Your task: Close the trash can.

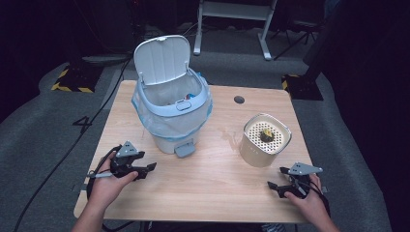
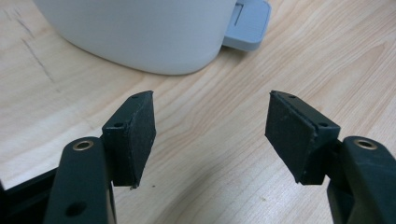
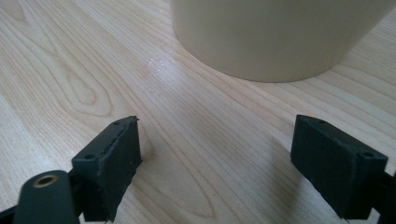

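On the wooden table (image 1: 212,183), L gripper (image 1: 147,168) sits w/ jaws apart, nothing btwn them, near the foot pedal (image 1: 185,149) of the white bin (image 1: 171,108), lid up. R gripper (image 1: 276,180) also spread, empty, just beside the cream container (image 1: 263,140).

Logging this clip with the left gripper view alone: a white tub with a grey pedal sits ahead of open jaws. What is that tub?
Observer: A white pedal bin lined with a bluish bag, standing on the wooden table.
Operator: Open or closed on top?
Observer: Its lid stands tilted up, open.
Operator: Anything else there?
Observer: A beige container with a perforated top, to the right of the bin and apart from it.
Operator: And the other hand?
Observer: The right gripper is low by that container, jaws open, nothing between them.
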